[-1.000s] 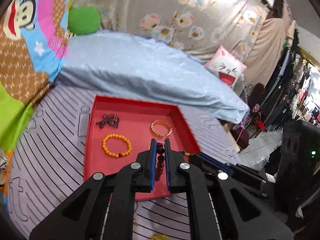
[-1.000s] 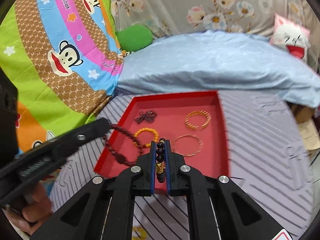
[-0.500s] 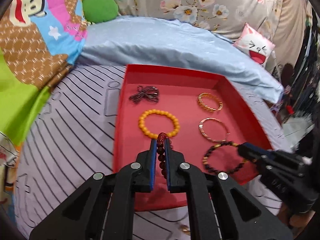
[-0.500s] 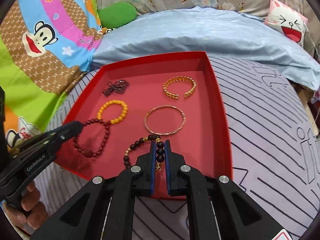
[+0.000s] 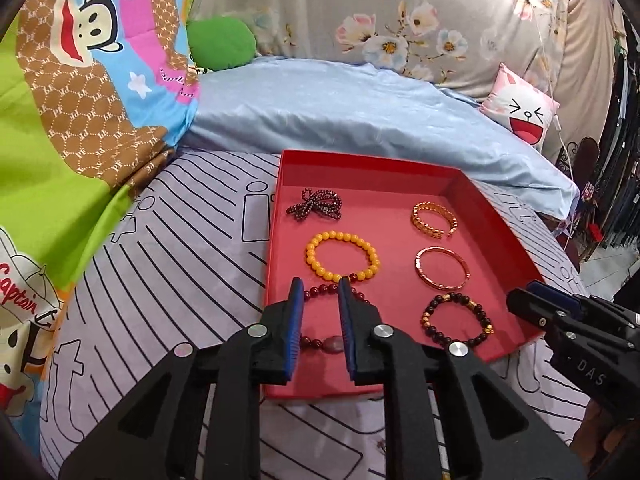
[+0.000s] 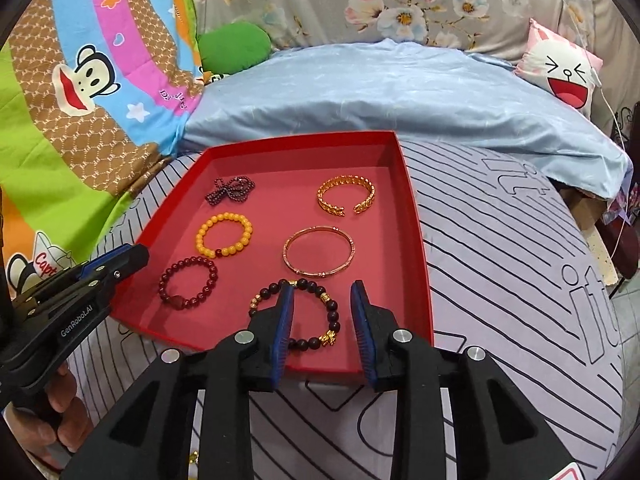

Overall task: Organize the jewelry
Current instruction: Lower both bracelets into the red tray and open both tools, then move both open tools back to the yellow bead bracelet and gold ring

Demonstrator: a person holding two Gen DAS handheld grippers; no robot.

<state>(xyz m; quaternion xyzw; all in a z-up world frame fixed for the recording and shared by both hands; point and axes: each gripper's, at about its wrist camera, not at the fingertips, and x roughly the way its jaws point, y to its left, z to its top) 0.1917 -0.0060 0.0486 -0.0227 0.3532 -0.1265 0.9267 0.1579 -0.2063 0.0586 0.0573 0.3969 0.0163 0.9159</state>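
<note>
A red tray (image 5: pixel 504 232) (image 6: pixel 416 216) lies on the striped bedspread. In it lie a dark bead bow (image 5: pixel 316 205), a yellow bead bracelet (image 5: pixel 342 261) (image 6: pixel 224 236), a gold cuff (image 5: pixel 434 220) (image 6: pixel 346 196), a thin gold bangle (image 5: pixel 442 269) (image 6: pixel 319 257), a dark red bead bracelet (image 5: pixel 324 342) (image 6: pixel 188 284) and a black-and-gold bead bracelet (image 5: pixel 458 320) (image 6: pixel 332 316). My left gripper (image 5: pixel 320 284) is open and empty over the dark red bracelet. My right gripper (image 6: pixel 322 286) is open and empty over the black-and-gold bracelet.
A light blue quilt (image 5: pixel 360 112) lies behind the tray. A green cushion (image 5: pixel 222 42) and a pink face pillow (image 5: pixel 520 108) sit at the back. A cartoon blanket (image 5: pixel 60 140) rises at the left. A small gold item (image 6: pixel 194 458) lies near the front edge.
Both grippers have opened and let go of their bracelets, which now lie in the tray's front row. Both grippers have drawn back a little.
</note>
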